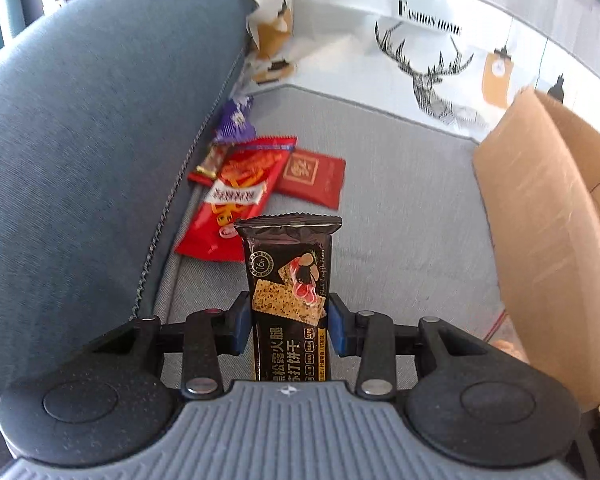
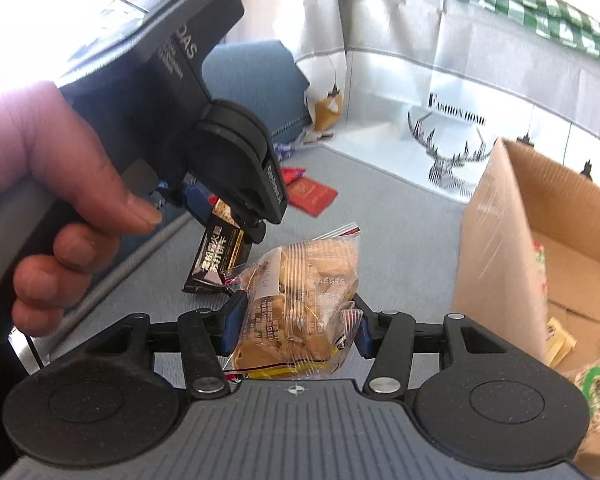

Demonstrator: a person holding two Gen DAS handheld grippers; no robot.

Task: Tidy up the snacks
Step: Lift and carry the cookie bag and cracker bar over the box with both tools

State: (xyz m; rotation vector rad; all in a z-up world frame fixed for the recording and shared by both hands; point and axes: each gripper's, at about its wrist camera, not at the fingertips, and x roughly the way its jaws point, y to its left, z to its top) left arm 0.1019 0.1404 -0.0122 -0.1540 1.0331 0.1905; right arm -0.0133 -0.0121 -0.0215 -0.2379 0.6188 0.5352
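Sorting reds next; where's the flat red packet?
In the left wrist view, the flat red packet lies on the grey cushion, beside the orange-red snack bag.

each gripper [image 1: 290,322] has a ribbed grey housing with a small crosshair mark at its front edge, flanked by two round black discs. black linkage bars with silver rivets carry blue pads [image 1: 242,326]. the left gripper [image 2: 224,216] has a black body with white lettering, gripped by a bare hand [image 2: 60,208].
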